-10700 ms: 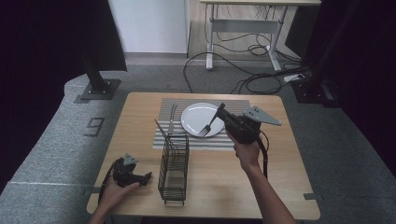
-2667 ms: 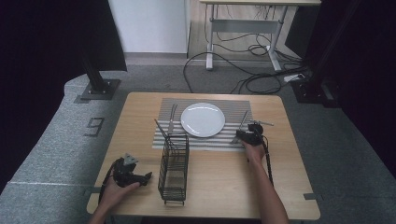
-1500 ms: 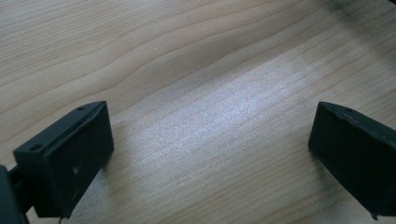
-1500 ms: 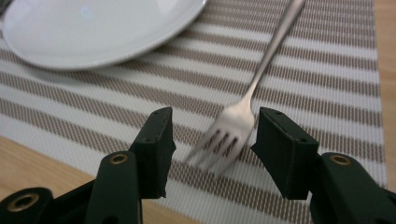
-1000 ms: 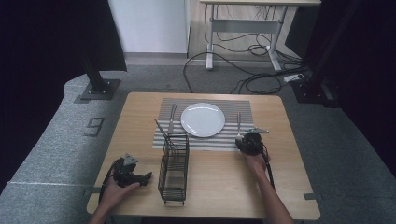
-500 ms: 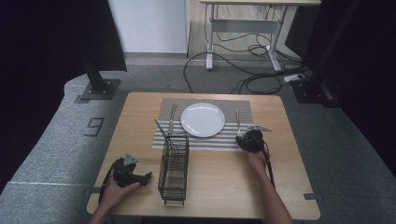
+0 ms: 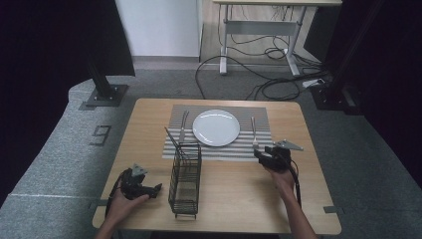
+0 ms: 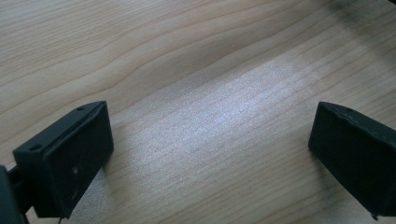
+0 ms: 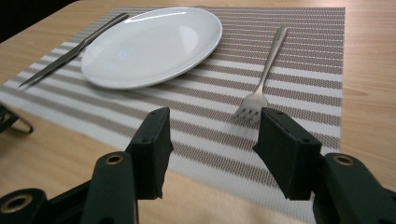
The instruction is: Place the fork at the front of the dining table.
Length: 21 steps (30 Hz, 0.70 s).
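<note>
fork (image 9: 262,88) on striped placemat (image 9: 308,65), wooden table (image 7: 239,199)

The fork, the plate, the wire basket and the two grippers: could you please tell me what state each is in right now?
fork: lying flat on the placemat, right of the plate, released.
plate: empty, on the placemat.
knife: lying flat left of the plate.
wire basket: upright; contents cannot be told.
right gripper: jaws just opening, nothing between them.
left gripper: open, over bare table.
</note>
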Each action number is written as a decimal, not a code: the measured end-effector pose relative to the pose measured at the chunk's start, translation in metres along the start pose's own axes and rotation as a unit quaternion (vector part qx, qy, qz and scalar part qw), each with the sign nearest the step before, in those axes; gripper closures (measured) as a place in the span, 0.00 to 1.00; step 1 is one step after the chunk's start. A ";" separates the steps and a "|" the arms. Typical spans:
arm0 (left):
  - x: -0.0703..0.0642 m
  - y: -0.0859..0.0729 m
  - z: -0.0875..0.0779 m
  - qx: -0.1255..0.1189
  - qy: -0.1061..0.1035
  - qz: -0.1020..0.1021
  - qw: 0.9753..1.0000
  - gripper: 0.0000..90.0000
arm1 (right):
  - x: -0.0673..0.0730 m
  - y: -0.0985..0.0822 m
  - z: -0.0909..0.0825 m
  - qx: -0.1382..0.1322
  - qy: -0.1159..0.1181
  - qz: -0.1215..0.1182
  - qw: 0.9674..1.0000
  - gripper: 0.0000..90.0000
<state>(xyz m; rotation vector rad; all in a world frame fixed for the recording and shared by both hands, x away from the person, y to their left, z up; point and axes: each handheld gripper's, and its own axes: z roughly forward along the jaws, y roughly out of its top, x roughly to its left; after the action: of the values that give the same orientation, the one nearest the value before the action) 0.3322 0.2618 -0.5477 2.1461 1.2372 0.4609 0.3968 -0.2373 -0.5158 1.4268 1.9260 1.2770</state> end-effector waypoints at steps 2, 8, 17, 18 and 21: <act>0.000 0.000 0.000 0.000 0.000 0.000 1.000 0.00 | 0.002 -0.003 -0.008 0.002 0.000 -0.009 1.000 0.49; 0.000 0.000 0.000 0.000 0.000 0.000 1.000 0.00 | 0.004 -0.018 -0.035 0.006 0.006 -0.033 0.999 0.48; 0.000 0.000 0.000 0.000 0.000 0.000 1.000 0.00 | -0.006 -0.049 -0.068 0.022 0.002 -0.043 0.999 0.46; 0.000 0.000 0.000 0.000 0.000 0.000 1.000 0.00 | -0.008 -0.053 -0.069 0.026 0.002 -0.042 0.999 0.46; 0.000 0.000 0.001 0.000 0.000 0.000 1.000 0.00 | -0.010 -0.058 -0.068 0.033 0.004 -0.039 0.999 0.43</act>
<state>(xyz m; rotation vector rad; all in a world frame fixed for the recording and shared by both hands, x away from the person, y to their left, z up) 0.3327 0.2612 -0.5477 2.1451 1.2373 0.4597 0.3185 -0.2776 -0.5333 1.3664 2.0269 1.1958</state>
